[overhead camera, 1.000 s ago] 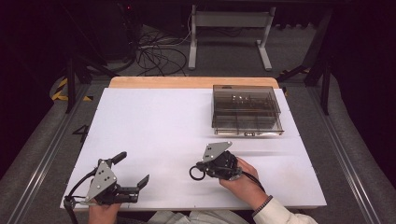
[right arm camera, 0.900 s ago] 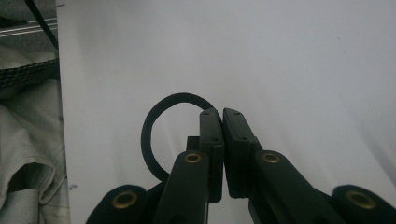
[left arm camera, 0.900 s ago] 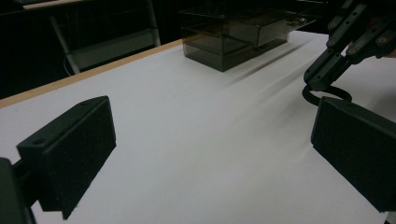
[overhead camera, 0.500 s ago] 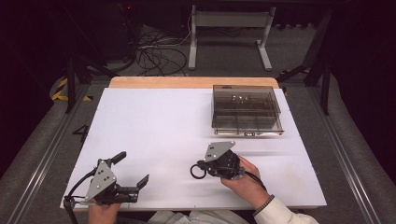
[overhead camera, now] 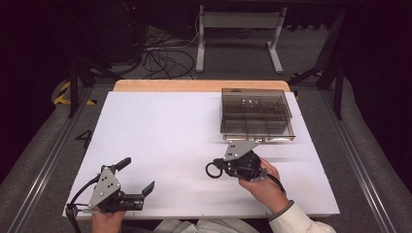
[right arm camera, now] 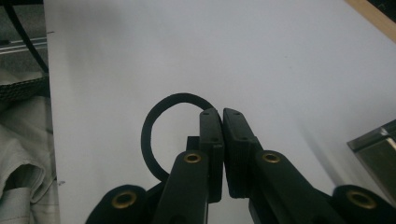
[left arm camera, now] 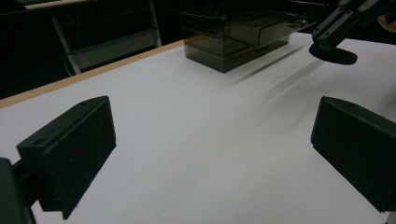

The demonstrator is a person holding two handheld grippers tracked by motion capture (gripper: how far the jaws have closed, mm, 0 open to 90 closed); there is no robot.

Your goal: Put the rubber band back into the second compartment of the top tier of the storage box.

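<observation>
A black rubber ring [right arm camera: 148, 125] loops out to the left of my right gripper [right arm camera: 223, 116], which is shut on its rim. In the high view that gripper [overhead camera: 219, 168] holds the ring [overhead camera: 211, 171] just above the white table [overhead camera: 160, 131], front of centre, with a hand behind it. My left gripper [overhead camera: 138, 174] rests at the front left corner, jaws wide open, nothing between them. The left gripper view looks between its own jaws [left arm camera: 215, 149] across bare white surface toward the right gripper [left arm camera: 338, 25] and the hanging ring [left arm camera: 334, 55].
A smoky transparent lidded box [overhead camera: 255, 114] with compartments stands at the back right of the table, also seen as the box [left arm camera: 233, 37] and its corner [right arm camera: 378, 149]. A wooden strip [overhead camera: 199, 85] edges the far side. Cables and a metal stand lie on the floor beyond.
My right gripper with the ring has drifted slightly to the right. The left gripper has stayed where it was.
</observation>
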